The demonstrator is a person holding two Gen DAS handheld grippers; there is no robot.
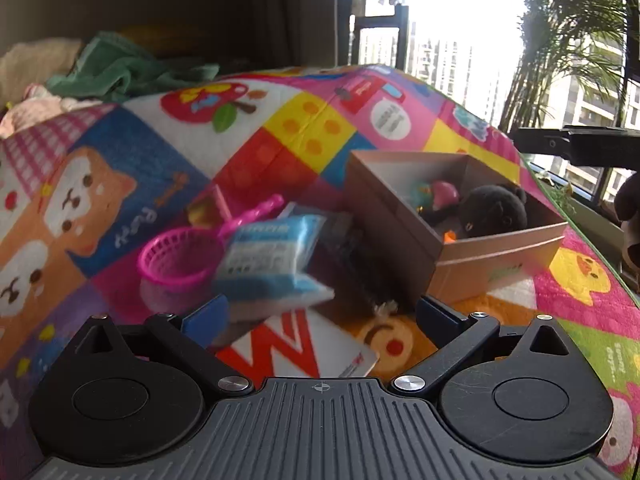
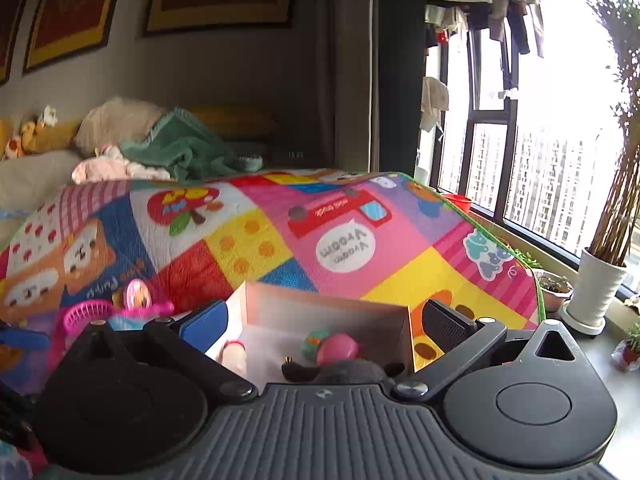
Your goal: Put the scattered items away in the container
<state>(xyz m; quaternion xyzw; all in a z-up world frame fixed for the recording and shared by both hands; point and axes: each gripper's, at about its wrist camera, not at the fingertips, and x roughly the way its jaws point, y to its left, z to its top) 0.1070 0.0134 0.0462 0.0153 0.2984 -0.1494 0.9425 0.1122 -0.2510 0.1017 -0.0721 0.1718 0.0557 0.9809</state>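
Left gripper (image 1: 320, 312) has its jaws spread wide, nothing pinched — a blue-and-white packet (image 1: 276, 256) shows blurred just ahead of the left pad, seemingly loose or mid-fall, though I cannot tell if it rests on the mat or is in the air. Right gripper (image 2: 320, 320) is also spread wide and empty, hovering right over the near side of the cardboard box (image 2: 328, 308), which reads as a drop position above the container. The box sits open-topped on the colourful play mat (image 1: 312, 128), right of the loose pile, so items can be lowered straight in from above. Already inside: a black plush toy (image 1: 492, 212), a pink ball (image 2: 338, 350) touching a green patterned ball (image 2: 314, 340), and a small orange bit by the near wall. Still outside, to the left of the box: a pink toy strainer (image 1: 180, 260) with its handle pointing far-right, the packet just beside it, a small yellow-and-pink toy behind them, and a white card with red lettering (image 1: 296, 348) lying flat near the left gripper. Judgement: the task is partly done, several items remain. Obstacles — the box's tall near wall stands between the pile and the inside, so anything picked must be lifted over it; the strainer and packet lie close together, so a grasp on one may nudge the other. A green blanket (image 2: 184, 148) and pillows lie far back, a potted plant (image 2: 600, 280) at the window, well apart.
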